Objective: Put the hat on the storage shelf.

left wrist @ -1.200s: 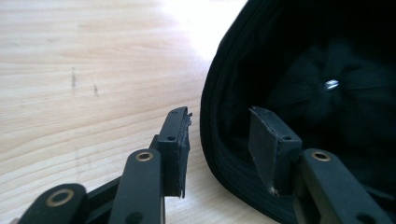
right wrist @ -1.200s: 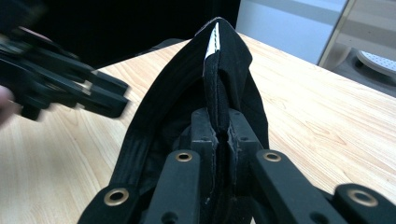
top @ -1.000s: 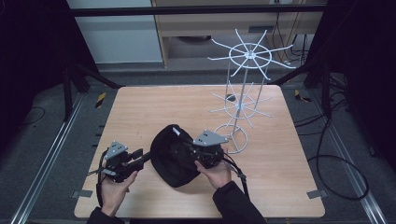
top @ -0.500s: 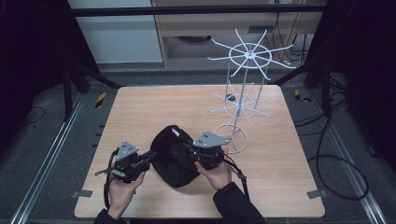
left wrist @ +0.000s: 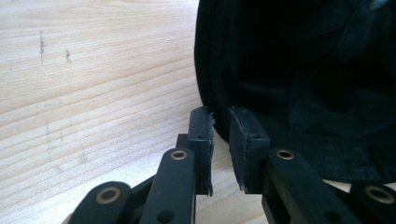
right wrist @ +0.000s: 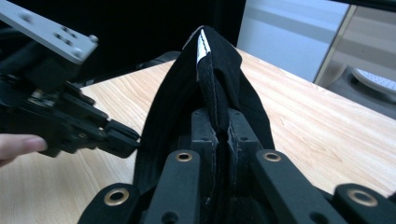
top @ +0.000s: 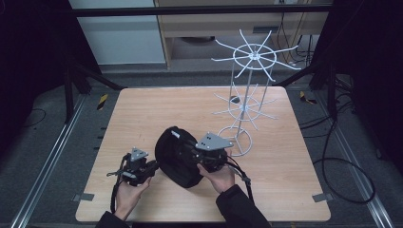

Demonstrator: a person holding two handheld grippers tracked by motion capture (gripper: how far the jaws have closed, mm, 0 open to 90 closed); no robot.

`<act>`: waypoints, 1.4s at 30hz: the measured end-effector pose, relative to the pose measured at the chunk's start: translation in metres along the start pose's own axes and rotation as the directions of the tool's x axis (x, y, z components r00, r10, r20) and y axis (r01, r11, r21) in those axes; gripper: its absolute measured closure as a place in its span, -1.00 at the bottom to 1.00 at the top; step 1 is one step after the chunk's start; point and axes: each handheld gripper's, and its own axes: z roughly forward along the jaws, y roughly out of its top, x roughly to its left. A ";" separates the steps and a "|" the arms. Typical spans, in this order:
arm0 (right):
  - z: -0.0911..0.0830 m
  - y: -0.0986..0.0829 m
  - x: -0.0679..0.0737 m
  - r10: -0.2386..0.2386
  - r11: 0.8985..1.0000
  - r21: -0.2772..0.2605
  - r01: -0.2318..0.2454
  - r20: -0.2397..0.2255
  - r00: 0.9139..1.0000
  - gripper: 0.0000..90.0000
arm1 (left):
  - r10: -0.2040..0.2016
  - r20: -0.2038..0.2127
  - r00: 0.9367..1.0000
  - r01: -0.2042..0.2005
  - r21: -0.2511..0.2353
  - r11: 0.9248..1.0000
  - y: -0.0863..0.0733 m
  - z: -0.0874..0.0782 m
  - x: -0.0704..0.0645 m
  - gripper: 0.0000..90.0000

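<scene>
Cap (top: 177, 156), black and lying low and centre in the high view on the table (top: 142, 114), is pinched at its strap by the right gripper (right wrist: 219, 135), steadying it while the left gripper (left wrist: 219, 126), jaws slightly apart, nears its rim.

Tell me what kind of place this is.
Likely a lab recording station, not a home: a light wooden table inside a dark metal frame, loose black cables on grey floor, and a white wire display rack set up as a prop.
</scene>
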 end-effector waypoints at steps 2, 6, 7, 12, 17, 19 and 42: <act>0.000 0.002 0.001 -0.015 1.000 -0.009 0.015 -0.006 1.000 0.87 | -0.008 0.004 1.000 0.008 0.007 1.000 0.000 0.003 0.001 0.74; 0.001 0.004 0.004 -0.036 0.999 -0.012 0.036 -0.014 0.999 0.87 | -0.027 0.027 0.999 0.027 0.010 1.000 0.001 0.014 0.005 0.76; 0.001 0.005 0.005 -0.043 0.999 -0.015 0.043 -0.019 0.999 0.87 | -0.028 0.026 0.999 0.028 0.011 1.000 0.001 0.016 0.006 0.77; 0.004 0.003 0.013 -0.068 0.998 -0.017 0.068 -0.054 0.996 0.87 | -0.038 0.035 0.999 0.038 0.001 0.999 0.002 0.025 0.008 0.80; 0.006 -0.007 0.020 -0.069 0.998 -0.006 0.069 -0.092 0.993 0.87 | -0.039 0.050 0.998 0.039 -0.001 0.999 0.000 0.028 0.010 0.79; 0.007 -0.010 0.023 -0.072 0.997 0.004 0.072 -0.096 0.993 0.87 | -0.044 0.053 0.998 0.044 -0.004 0.999 0.000 0.027 0.011 0.77; 0.014 -0.021 0.039 -0.083 0.994 0.069 0.089 -0.085 0.993 0.84 | 0.003 0.224 0.975 0.063 -0.289 0.955 0.017 -0.069 0.001 0.19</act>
